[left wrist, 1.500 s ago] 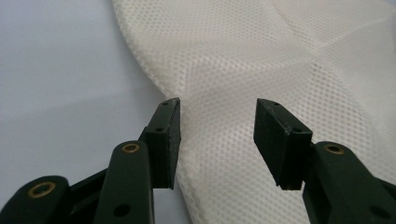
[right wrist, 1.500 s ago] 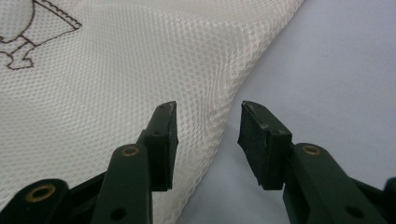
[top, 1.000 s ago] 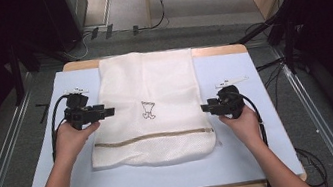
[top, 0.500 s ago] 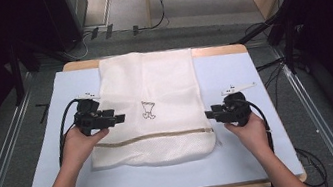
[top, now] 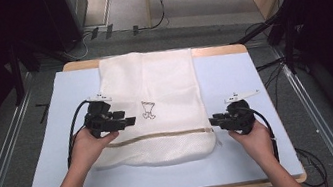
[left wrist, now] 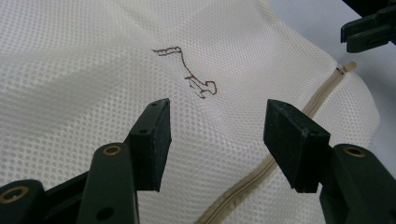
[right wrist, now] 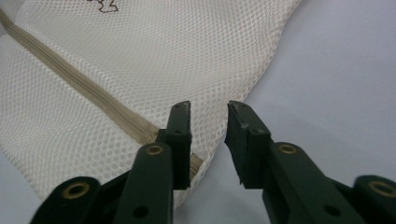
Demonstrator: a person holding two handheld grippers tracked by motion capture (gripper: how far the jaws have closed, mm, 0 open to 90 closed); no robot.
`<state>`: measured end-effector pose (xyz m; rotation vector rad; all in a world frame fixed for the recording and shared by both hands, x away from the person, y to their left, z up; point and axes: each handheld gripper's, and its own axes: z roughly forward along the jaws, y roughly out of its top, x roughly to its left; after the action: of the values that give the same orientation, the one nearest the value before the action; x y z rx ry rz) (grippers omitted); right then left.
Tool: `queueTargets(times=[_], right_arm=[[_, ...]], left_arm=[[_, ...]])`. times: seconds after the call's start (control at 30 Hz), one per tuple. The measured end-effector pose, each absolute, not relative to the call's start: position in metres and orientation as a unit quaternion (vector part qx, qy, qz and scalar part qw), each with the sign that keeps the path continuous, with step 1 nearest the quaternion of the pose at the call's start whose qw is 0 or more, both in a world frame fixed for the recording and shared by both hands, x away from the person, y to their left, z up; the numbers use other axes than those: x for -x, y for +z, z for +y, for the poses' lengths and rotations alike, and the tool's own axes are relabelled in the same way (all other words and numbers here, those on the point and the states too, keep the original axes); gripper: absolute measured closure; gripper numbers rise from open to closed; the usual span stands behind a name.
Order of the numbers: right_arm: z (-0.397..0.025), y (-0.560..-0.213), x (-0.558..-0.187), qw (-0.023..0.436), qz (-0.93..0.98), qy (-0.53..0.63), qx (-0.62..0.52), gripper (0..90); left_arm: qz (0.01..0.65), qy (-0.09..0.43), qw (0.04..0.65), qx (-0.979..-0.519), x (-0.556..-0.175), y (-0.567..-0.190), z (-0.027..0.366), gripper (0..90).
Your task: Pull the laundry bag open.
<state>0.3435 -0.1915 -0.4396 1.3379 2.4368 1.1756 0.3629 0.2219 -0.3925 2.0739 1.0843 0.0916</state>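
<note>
Mesh bag (top: 154, 108) is laid flat mid-table on the blue mat (top: 233, 78), zipper (top: 161, 136) near the front edge; left gripper (left wrist: 217, 128) is held wide open over the mesh, right gripper (right wrist: 208, 125) narrowly open at the zipper's end, nothing gripped.

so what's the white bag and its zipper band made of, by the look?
Bag: looks like fine synthetic mesh, cream, matte; a regular grid of tiny holes shows. Zipper band: seemingly woven tan tape, duller and denser than the mesh. The teeth can't be made out.
</note>
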Motion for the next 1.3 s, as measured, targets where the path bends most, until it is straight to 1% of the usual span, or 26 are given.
queueTargets(times=[0.13,0.27,0.4,0.5,0.63,1.13,1.3], right_arm=[[-0.191,-0.444,-0.342,0.048,0.808,0.381,-0.447,80.3],[-0.188,-0.449,-0.34,0.042,0.81,0.375,-0.448,82.6],[-0.185,-0.453,-0.339,0.032,0.815,0.37,-0.445,87.0],[-0.182,-0.455,-0.339,0.028,0.817,0.367,-0.444,87.4],[-0.179,-0.455,-0.336,0.025,0.818,0.369,-0.441,87.5],[-0.159,-0.456,-0.336,0.027,0.826,0.375,-0.419,86.6],[-0.161,-0.453,-0.336,0.035,0.826,0.376,-0.419,86.7]], left_arm=[[0.418,0.032,0.391,-0.819,-0.364,-0.393,0.216,42.3],[0.413,0.028,0.389,-0.823,-0.366,-0.394,0.21,42.4],[0.413,0.019,0.392,-0.822,-0.367,-0.396,0.204,42.3],[0.417,0.008,0.395,-0.818,-0.369,-0.398,0.2,41.9],[0.409,0.01,0.389,-0.825,-0.37,-0.4,0.195,42.1],[0.382,0.003,0.379,-0.843,-0.366,-0.406,0.171,42.4],[0.373,-0.004,0.379,-0.847,-0.365,-0.408,0.163,43.5]])
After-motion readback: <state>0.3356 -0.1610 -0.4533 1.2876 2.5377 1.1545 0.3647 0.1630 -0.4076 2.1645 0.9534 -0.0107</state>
